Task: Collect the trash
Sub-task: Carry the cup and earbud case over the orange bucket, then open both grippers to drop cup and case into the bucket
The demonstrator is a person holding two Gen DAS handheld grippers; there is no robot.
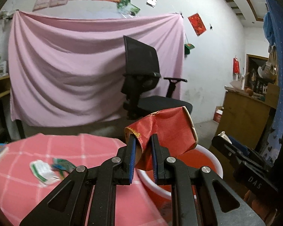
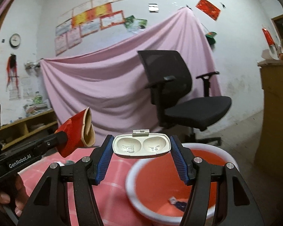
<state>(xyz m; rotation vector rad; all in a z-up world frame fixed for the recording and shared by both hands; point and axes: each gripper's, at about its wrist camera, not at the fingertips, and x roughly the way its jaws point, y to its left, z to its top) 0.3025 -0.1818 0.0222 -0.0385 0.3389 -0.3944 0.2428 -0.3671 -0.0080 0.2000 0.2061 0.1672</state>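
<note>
Left wrist view: the left gripper [image 1: 143, 158] is clamped on a crushed red paper cup [image 1: 166, 131], held above the near rim of the red basin [image 1: 215, 162] beside the counter [image 1: 66, 150]. To finish well, carry the cup further over the basin's middle before letting go, since it now hangs near the edge. In the right wrist view the right gripper [image 2: 141, 150] holds a white hinged case [image 2: 141, 145], lid open, between widely spread jaws, above the basin rim; it should go forward and lower too. A wrapper [image 1: 42, 171] lies on the counter. Readable writing: "GenRobot.AI" and "DAS" on the gripper bodies; the small print inside the case is probably too fine to read.
</note>
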